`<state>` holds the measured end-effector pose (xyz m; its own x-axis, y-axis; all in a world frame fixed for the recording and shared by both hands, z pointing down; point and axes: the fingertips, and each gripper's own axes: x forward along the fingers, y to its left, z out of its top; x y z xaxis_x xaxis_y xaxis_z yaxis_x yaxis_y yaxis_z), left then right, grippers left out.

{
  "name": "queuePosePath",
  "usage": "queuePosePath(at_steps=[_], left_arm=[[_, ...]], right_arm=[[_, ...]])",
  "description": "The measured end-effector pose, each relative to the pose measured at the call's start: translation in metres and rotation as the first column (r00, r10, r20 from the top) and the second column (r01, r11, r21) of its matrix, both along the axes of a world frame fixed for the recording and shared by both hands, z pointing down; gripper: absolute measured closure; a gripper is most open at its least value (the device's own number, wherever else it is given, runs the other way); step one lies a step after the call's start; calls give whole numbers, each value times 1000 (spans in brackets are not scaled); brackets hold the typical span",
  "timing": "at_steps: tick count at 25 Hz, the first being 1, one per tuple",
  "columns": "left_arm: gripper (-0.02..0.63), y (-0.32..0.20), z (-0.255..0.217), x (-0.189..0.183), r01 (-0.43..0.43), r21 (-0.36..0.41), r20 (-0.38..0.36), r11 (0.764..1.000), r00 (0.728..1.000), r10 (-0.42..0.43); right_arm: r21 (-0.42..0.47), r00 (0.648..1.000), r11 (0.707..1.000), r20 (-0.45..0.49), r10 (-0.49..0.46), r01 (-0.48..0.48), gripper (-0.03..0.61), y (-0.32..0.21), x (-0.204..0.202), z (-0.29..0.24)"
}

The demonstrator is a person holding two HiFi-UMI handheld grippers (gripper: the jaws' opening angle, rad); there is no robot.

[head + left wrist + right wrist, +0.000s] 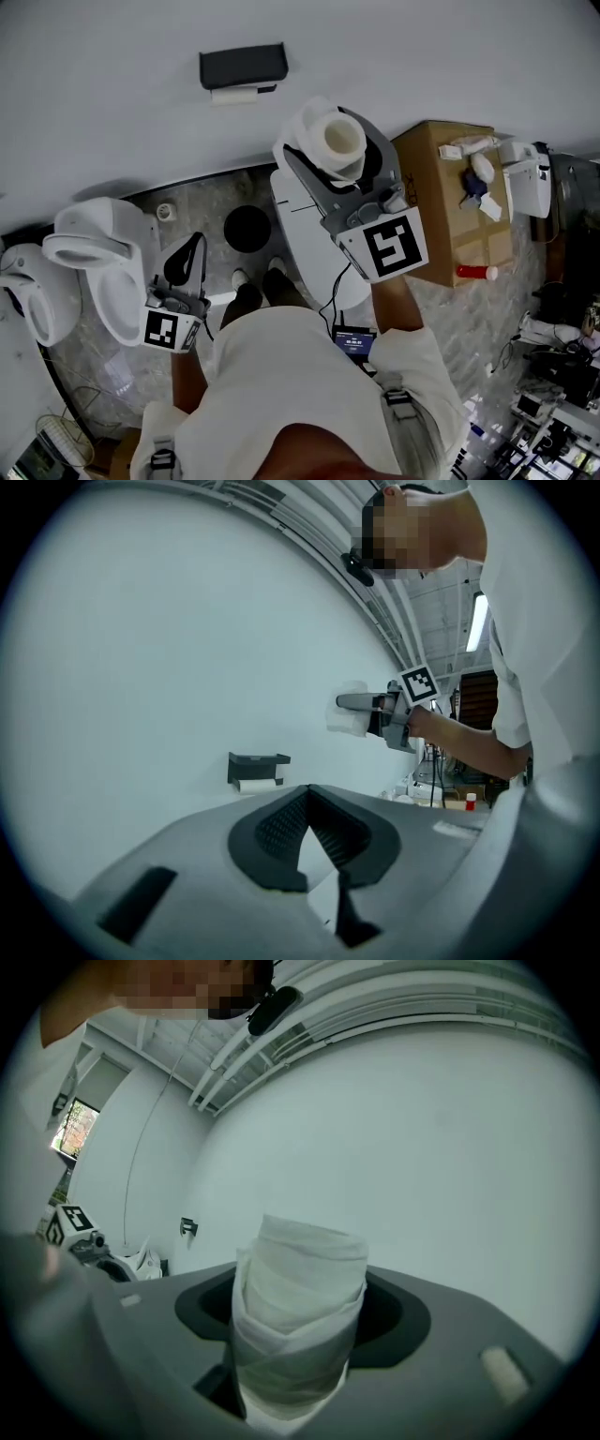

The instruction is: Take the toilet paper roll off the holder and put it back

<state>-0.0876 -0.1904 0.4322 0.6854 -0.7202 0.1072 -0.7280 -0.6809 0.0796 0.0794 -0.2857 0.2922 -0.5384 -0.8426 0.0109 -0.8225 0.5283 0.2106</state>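
The white toilet paper roll (339, 141) is clamped end-up between the jaws of my right gripper (336, 148), raised in front of the white wall. In the right gripper view the roll (300, 1307) fills the gap between the jaws, loosely wrapped. The black holder (242, 67) hangs on the wall up and to the left, with a white piece of paper (234, 95) under it. The holder (258, 761) also shows in the left gripper view, with the right gripper (361, 705) beyond it. My left gripper (195, 242) hangs low at my left side, jaws together and empty.
Two white toilets (98, 258) stand at the left and another white toilet (305, 220) sits below my right gripper. A black round object (247, 228) lies on the marbled floor. A cardboard box (450, 202) with small items is at the right, cables and gear beyond it.
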Motion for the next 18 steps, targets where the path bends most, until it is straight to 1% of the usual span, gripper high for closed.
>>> queuePosePath(at_steps=[6, 9, 13, 15, 18], left_arm=[[612, 23, -23, 7, -41, 51, -3, 998, 999, 41], [612, 32, -32, 6, -46, 71, 5, 996, 999, 46], [612, 42, -39, 1, -44, 79, 5, 996, 999, 43], [612, 46, -39, 1, -52, 79, 4, 996, 999, 51], [612, 49, -39, -2, -50, 79, 3, 996, 999, 50]], right_arm=[[-17, 999, 999, 6, 46, -46, 261, 96, 24, -9], [-21, 998, 998, 22, 60, -59, 261, 131, 29, -15], [-8, 996, 996, 42, 84, -84, 261, 152, 32, -22], [4, 995, 996, 45, 91, -92, 261, 154, 31, -25], [8, 996, 997, 45, 76, -77, 261, 152, 25, -25]])
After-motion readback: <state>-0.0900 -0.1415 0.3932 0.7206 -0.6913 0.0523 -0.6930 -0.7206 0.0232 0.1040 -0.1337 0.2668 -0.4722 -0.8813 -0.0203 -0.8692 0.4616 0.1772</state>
